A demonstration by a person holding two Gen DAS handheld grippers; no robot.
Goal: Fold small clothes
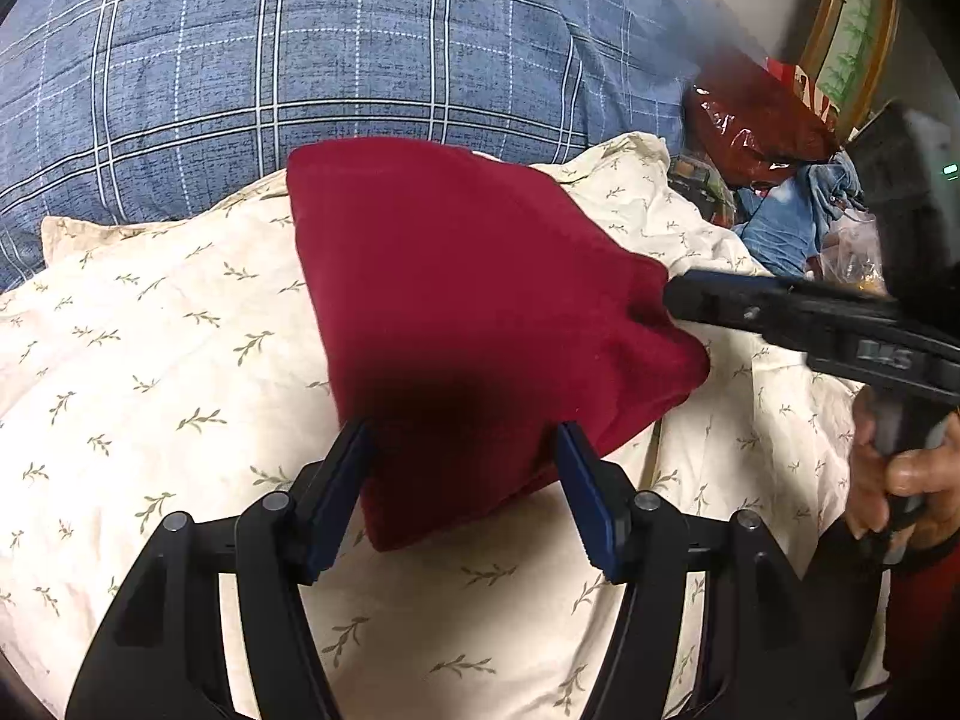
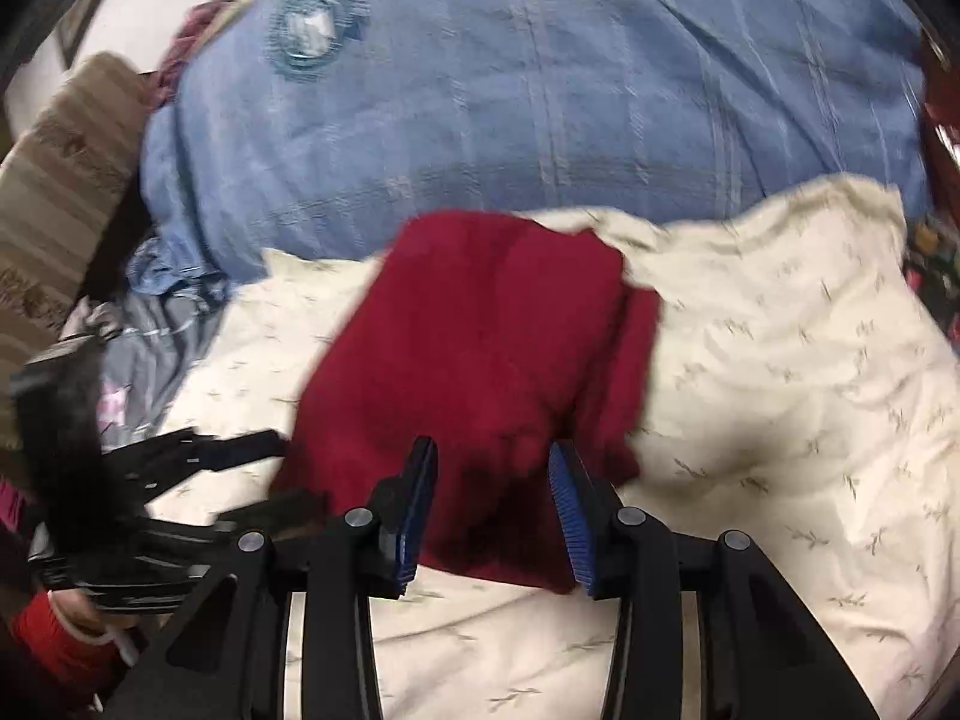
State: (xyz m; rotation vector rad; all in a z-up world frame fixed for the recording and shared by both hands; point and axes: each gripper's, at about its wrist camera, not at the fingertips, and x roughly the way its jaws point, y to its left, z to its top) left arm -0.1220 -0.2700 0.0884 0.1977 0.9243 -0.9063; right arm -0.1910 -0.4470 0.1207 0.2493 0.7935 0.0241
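Note:
A folded dark red knit garment [image 1: 468, 312] lies on a cream leaf-print cloth [image 1: 150, 360]. My left gripper [image 1: 462, 480] is open, its blue-padded fingers on either side of the garment's near corner, just above it. My right gripper [image 1: 672, 300] comes in from the right with its tip at the garment's right edge. In the right wrist view the same garment [image 2: 480, 348] lies ahead, and my right gripper [image 2: 492, 510] is open over its near edge. The left gripper [image 2: 240, 450] shows at the left there, blurred.
A blue plaid duvet [image 1: 300, 60] covers the bed behind. A red plastic bag [image 1: 750, 114] and crumpled blue clothes [image 1: 792, 216] sit at the right. A striped beige cushion [image 2: 54, 180] and grey-blue fabric [image 2: 150, 330] lie at the left.

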